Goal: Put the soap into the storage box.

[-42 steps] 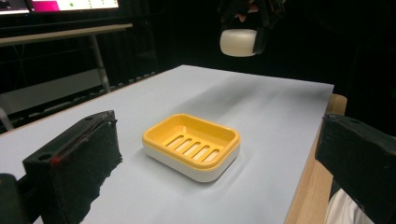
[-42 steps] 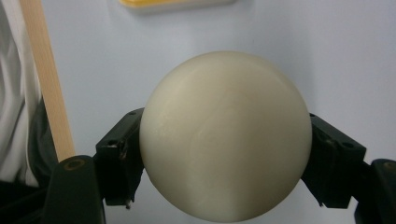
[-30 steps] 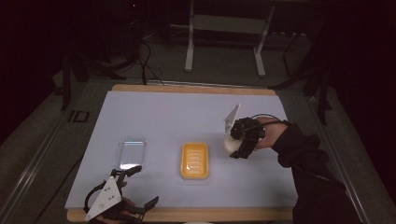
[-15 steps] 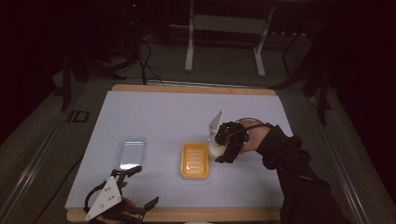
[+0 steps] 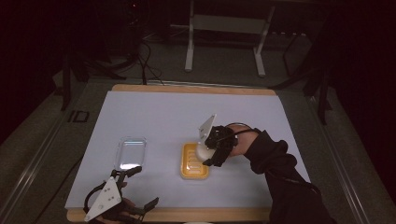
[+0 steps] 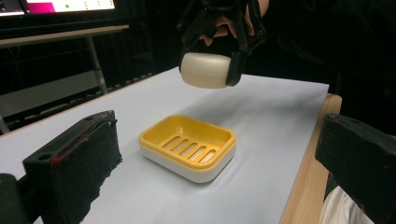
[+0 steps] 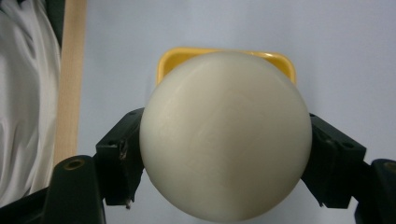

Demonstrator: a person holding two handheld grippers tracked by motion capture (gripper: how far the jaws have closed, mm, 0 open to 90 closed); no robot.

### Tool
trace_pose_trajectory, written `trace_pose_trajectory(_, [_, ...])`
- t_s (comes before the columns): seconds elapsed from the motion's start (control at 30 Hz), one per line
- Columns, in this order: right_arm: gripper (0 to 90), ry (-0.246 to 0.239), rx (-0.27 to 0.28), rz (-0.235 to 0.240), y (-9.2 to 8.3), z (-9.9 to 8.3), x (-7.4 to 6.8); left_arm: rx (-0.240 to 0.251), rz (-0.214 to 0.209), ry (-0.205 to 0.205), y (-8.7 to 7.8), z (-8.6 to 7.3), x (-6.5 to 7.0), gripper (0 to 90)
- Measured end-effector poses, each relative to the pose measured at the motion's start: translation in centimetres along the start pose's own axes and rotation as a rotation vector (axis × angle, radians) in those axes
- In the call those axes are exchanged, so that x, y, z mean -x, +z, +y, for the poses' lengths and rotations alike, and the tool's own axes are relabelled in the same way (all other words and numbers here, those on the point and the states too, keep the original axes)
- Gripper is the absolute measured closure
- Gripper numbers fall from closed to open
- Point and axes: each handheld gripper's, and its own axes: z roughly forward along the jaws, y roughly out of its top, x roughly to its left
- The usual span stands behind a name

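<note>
table [image 5: 154,112]: white sheet over a wooden board, fills the centre of the high view; wood edge shows along the bottom and top
person's sleeve [image 5: 285,182]: dark, comes in from the lower right of the high view, reaches toward frame centre
left gripper [image 5: 122,173]: lower left of the high view, at the table's near edge, grey three-cornered plate on top; in the left gripper view its two black jaws stand wide apart at the left and right frame edges, nothing between them
right gripper [image 5: 208,154]: just right of centre in the high view, over the dish; jaws clamped on the soap from both sides, pads pressed on its flanks in the right gripper view
clear lid [image 5: 130,152]: transparent rounded rectangle, flat on the sheet, left of centre in the high view, well apart from the dish, just above the left gripper in the frame
soap dish [image 6: 189,145]: yellow slotted tray in a white base, centre of the left gripper view; on the sheet, near the wood edge; empty
soap [image 7: 226,133]: cream, rounded bar, centre of the right gripper view; held in the air above the dish, not touching it, clear gap under it in the left gripper view; yellow dish rim peeks out behind its top edge
</note>
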Motion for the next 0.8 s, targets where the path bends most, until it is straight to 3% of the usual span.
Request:
trace_pose_trajectory(0.5, [24.8, 0.019, 0.076, -0.001, 2.6, 0.2, 0.2, 0.002, -0.001, 0.005, 0.0, 0.1, 0.1, 0.1])
trace_pose_trajectory(0.8, [24.8, 0.081, 0.066, 0.014, 5.0, -0.9, 1.0, 0.001, -0.006, 0.005, 0.0, 0.1, 0.0, 0.1])
